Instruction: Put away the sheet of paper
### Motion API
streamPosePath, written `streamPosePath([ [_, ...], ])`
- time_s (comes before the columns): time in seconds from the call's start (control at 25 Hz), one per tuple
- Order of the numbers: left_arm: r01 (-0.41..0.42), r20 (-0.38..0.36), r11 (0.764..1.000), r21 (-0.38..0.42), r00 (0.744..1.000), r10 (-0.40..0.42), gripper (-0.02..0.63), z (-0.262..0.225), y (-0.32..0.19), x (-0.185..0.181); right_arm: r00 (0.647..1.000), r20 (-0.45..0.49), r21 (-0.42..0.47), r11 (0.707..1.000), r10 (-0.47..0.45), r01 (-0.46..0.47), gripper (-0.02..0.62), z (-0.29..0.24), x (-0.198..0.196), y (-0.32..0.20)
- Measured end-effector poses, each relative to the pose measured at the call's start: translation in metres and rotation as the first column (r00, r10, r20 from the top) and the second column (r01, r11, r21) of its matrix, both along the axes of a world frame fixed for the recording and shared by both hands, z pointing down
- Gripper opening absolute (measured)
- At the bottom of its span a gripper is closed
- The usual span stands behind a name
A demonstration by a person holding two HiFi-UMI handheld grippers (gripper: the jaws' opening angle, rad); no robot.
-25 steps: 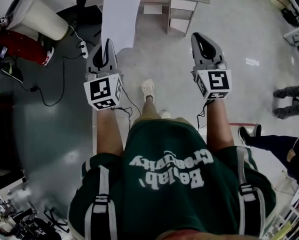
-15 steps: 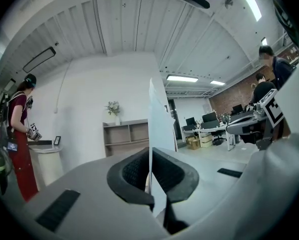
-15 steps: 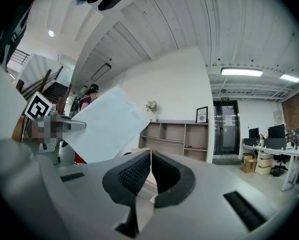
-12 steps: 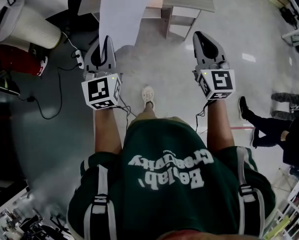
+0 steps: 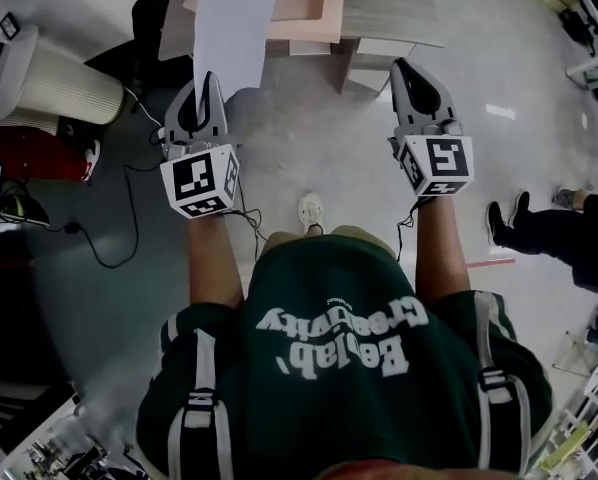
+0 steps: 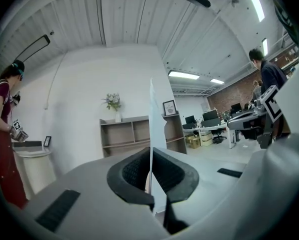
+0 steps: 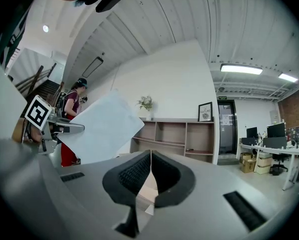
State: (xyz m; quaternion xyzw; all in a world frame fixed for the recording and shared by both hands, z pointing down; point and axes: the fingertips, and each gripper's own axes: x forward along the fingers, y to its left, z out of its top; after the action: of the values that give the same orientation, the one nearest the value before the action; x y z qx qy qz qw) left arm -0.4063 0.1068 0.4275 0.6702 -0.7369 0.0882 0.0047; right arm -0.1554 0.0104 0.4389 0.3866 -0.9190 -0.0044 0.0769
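- The white rectangular sheet of paper [image 5: 234, 28] stands upright in the air, with its lower edge pinched in the left tongs [image 5: 207, 80], which are clenched on it.
- The right tongs [image 5: 407, 68] are clenched with nothing between them. They are about level with the left tongs and well apart from them.
- Beyond both, a pale wooden table [image 5: 389, 13] stands on the grey floor [image 5: 329, 138].
- A shallow pale pink open tray [image 5: 304, 8] lies at the table's left edge, partly hidden by the sheet.
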Motion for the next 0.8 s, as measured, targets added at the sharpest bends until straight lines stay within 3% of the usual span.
streamPosePath([
  [0.64,0.008,-0.041,0.998,-0.064,0.999,-0.011,0.018,0.051,-0.066,-0.079,0.999,-0.026,-0.033,0.999,0.031,-0.032,0.035,0.036,-0.063,-0.067],
  [0.72,0.014,-0.036,0.997,-0.075,0.999,-0.017,0.018,0.056,-0.076,-0.079,1.000,-0.019,-0.041,0.999,0.023,-0.024,0.035,0.041,-0.064,-0.078],
  [0.8,0.022,-0.027,0.996,-0.081,0.999,-0.024,0.018,0.044,-0.074,-0.052,1.000,-0.012,-0.046,0.999,0.012,-0.012,0.035,0.032,-0.038,-0.077],
])
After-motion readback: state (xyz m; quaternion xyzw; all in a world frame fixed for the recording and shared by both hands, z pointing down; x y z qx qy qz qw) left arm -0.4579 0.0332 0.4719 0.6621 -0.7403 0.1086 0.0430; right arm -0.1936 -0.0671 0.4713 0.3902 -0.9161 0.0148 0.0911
